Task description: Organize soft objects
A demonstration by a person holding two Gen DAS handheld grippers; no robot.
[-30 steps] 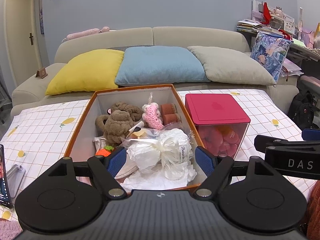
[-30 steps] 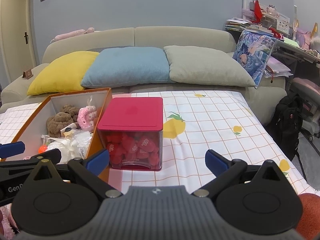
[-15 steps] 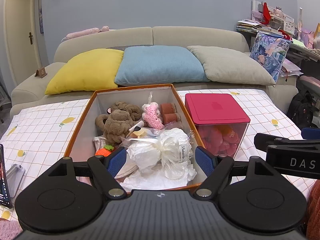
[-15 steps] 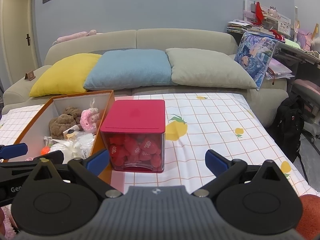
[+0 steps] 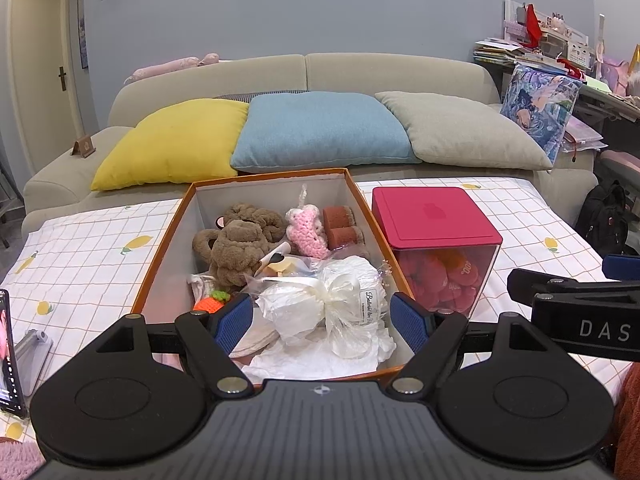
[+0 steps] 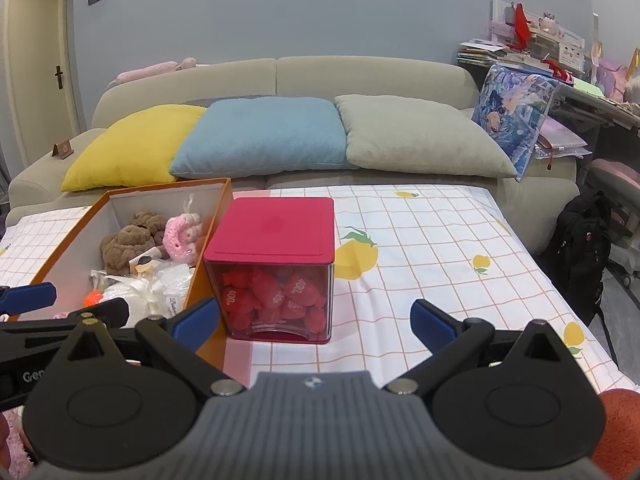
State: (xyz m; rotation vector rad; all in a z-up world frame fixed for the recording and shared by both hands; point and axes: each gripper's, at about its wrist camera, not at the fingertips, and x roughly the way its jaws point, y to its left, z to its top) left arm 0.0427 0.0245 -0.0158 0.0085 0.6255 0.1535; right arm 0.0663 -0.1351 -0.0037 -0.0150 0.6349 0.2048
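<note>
Several soft things already lie in the box (image 5: pixel 168 256) in the left wrist view: a brown plush (image 5: pixel 236 248), a pink knit toy (image 5: pixel 306 232), a white wrapped bundle (image 5: pixel 328 304) and a small orange piece (image 5: pixel 208 304). The left hand-held gripper (image 5: pixel 322 318) hovers at the box's near end, jaws wide and holding nothing, the bundle showing between its pads. Just right of the box stands the red-lidded bin (image 5: pixel 436 216), lid on, red plush pieces showing through its clear wall. A phone (image 5: pixel 8 352) stands at the left edge of the desk (image 5: pixel 80 248).

From the right wrist view, the right hand-held gripper (image 6: pixel 314 318) is also spread wide and empty, aimed at the bin (image 6: pixel 272 236), which sits against the box's orange wall (image 6: pixel 212 216). The checked cloth right of the bin is bare out to the desk's (image 6: pixel 440 240) right edge, so that side gives open room; the left gripper's arm crosses low at left.

By my judgement, most soft things are contained; a red furry patch (image 6: pixel 618 420) at the lower right corner may remain loose, or the sorting may be finished.
</note>
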